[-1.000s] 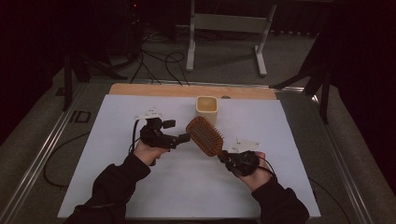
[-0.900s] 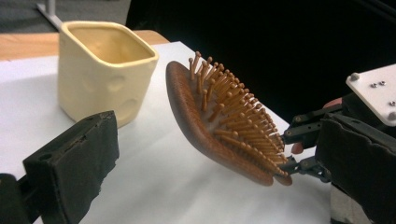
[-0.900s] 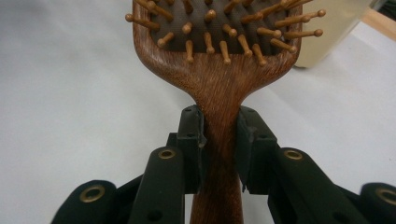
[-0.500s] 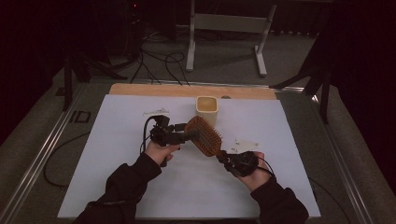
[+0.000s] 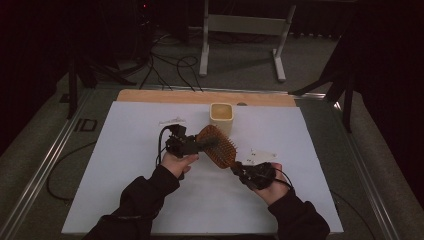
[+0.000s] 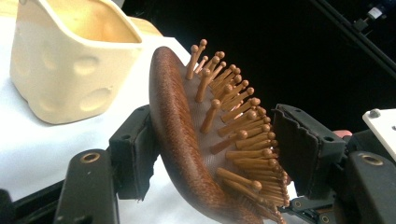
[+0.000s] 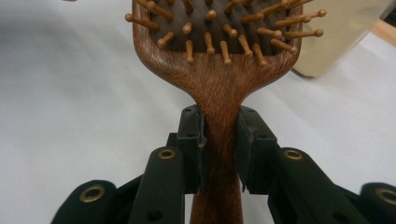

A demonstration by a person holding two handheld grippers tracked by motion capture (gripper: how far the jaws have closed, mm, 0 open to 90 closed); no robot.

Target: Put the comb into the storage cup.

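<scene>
1. While the right gripper (image 5: 239,170) clamps the neck of the wooden hairbrush (image 5: 216,145), the brush head sits squarely between the jaws of the left gripper (image 5: 207,143), so the coming move turns on that head being straight ahead of the left jaws, not off to a side.
2. In the left gripper view the jaws have just been closing around the brush head (image 6: 196,140): one pad lies against the smooth wooden back, the other stands at the bristle tips, and I cannot tell whether it presses on them yet.
3. In the right gripper view both pads press on the handle (image 7: 219,154), closed down to its width, the paddle rising straight beyond the fingertips.
4. The brush's long axis runs from the right gripper away and leftward toward the left one, lifted off the white sheet (image 5: 125,190).
5. The cream cup (image 5: 221,116) stands just beyond the brush head, apart from it.
6. The left forearm angles in from below, its gripper lying roughly level across the brush; the right hand (image 5: 267,182) is nearer the person, pointing up along the handle.
</scene>
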